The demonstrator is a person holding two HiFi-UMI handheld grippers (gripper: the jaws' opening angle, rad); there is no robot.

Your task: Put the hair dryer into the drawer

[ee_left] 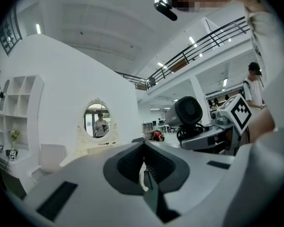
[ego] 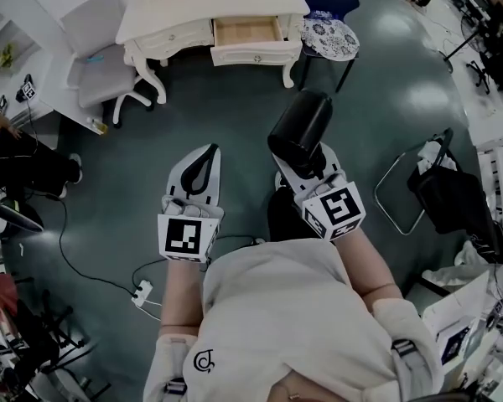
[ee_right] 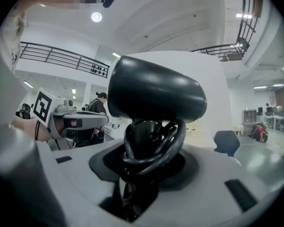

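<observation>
Operator: Report the state of the right tongs (ee_right: 149, 148).

Technician: Closed on the hair dryer (ee_right: 156, 93). The jaws clamp the handle, with the black cord (ee_right: 154, 157) looped round the handle between them. The barrel stands above the jaws. In the head view the hair dryer (ego: 300, 132) projects forward from the right tongs (ego: 295, 164), over the dark floor (ego: 235, 124).

Operator: Report the state of the left tongs (ee_left: 143, 148).

Technician: Closed, tips together, nothing between them. In the head view the left tongs (ego: 208, 153) are held beside the right pair, at about the same height.

Operator: Where is the drawer?

Technician: The drawer (ego: 246, 32) is in the white desk (ego: 176, 7) at the top of the head view. It is pulled out and its wood-coloured inside shows. The hair dryer is well apart from it, with floor between.

Operator: What are the adjacent items?

Technician: A pale chair (ego: 101, 57) stands left of the desk. A stool (ego: 331, 38) with a patterned seat stands just beside its right end.
</observation>
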